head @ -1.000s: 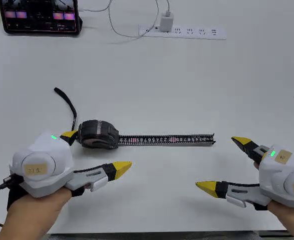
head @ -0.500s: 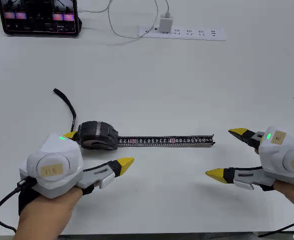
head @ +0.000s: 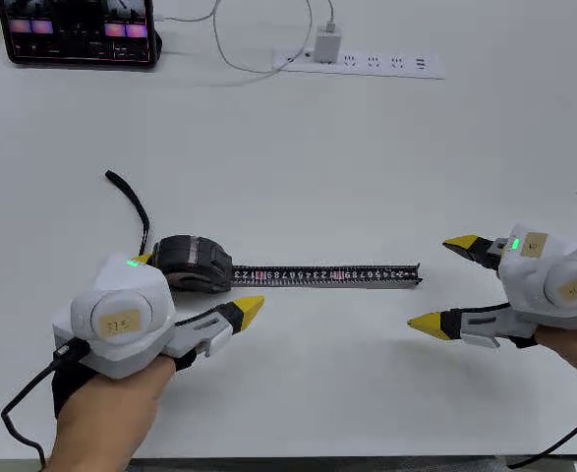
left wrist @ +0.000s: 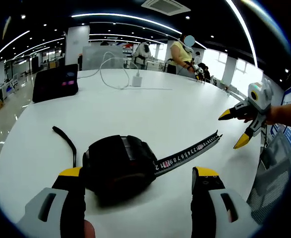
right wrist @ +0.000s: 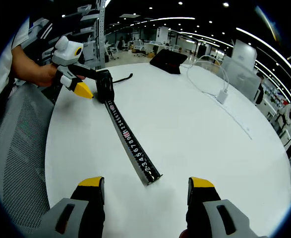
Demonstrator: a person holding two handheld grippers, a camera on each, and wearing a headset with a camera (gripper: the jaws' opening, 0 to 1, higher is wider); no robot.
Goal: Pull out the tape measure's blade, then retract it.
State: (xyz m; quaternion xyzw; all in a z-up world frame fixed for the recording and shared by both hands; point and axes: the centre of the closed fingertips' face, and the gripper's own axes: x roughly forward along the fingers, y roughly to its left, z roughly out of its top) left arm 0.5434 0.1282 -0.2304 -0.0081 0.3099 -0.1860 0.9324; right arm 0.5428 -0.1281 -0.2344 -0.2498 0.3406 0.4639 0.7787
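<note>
Left gripper [head: 195, 285] first: it's wide open and straddling the case [head: 192, 264], one yellow tip behind it, the other out in front beside the blade [head: 327, 275]. In the left gripper view the black case sits right between the jaws, close against the left-hand one, though whether that tip touches it I can't tell; nothing is clamped. Over on the other side, the right gripper [head: 443, 282] is also spread wide and holds nothing, its tips just past the blade's hook [head: 418, 275] and apart from it; the right gripper view looks straight down the numbered blade with the hook lying between the jaws, a little ahead of them. The blade lies flat on the white table [head: 367, 147], run out to the right from the case, and the strap [head: 131, 202] curls away behind the case. So by my reading the first half is done: the blade is out. The retract is what's left. With the left jaws framing the case, I'd judge the next job is to steady it there and get the blade to run back in, and neither gripper has a hold on anything yet.
</note>
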